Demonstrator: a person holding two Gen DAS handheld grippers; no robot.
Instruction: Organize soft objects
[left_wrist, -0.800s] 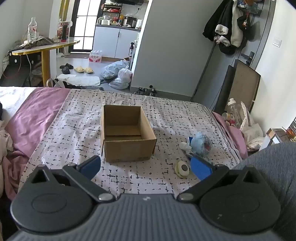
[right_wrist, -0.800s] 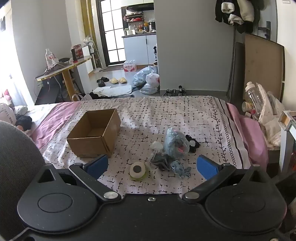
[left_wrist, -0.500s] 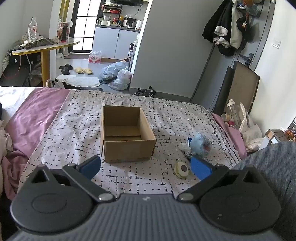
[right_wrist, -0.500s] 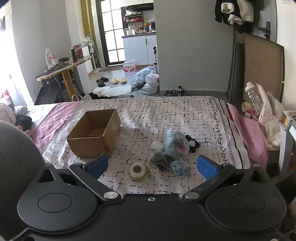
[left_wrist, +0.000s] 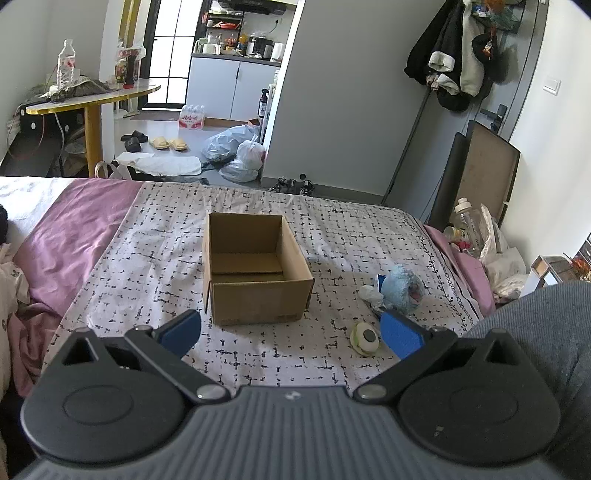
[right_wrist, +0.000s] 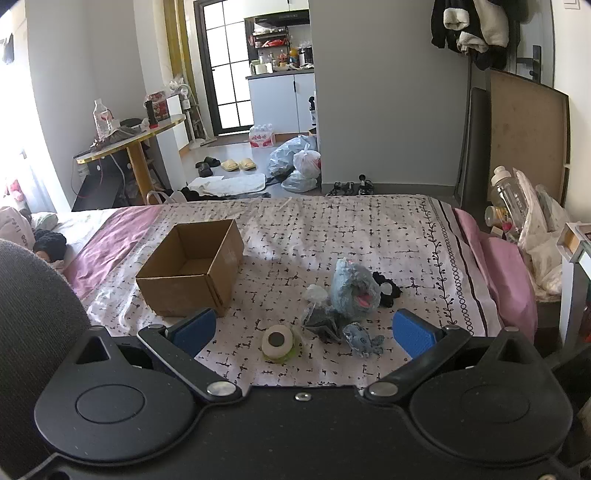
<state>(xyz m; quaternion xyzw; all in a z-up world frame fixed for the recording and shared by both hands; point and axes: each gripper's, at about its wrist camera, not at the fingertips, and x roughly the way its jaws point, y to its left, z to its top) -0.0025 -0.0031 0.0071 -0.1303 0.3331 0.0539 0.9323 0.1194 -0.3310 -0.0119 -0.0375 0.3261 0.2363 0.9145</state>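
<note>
An empty open cardboard box (left_wrist: 255, 269) (right_wrist: 192, 269) stands on the patterned bedspread (left_wrist: 166, 258) (right_wrist: 369, 236). Right of it lies a cluster of soft things: a light blue plush (left_wrist: 402, 288) (right_wrist: 351, 288), a small grey-blue plush (right_wrist: 364, 339), a round white and green toy (left_wrist: 365, 336) (right_wrist: 277, 341), a clear bag with dark cloth (right_wrist: 319, 319) and a black item (right_wrist: 386, 288). My left gripper (left_wrist: 290, 334) is open, hovering near the bed's front edge before the box. My right gripper (right_wrist: 303, 330) is open too, held short of the toy cluster, nothing between its pads.
A pink sheet (left_wrist: 74, 236) and bedding lie left of the bedspread. A cluttered nightstand with a bottle (right_wrist: 509, 192) is on the right. Beyond the bed's far edge are plastic bags (left_wrist: 240, 151), slippers, and a yellow-legged table (left_wrist: 92, 103).
Both views have shifted only slightly; the box and toys lie where they were. Both grippers stay wide open.
</note>
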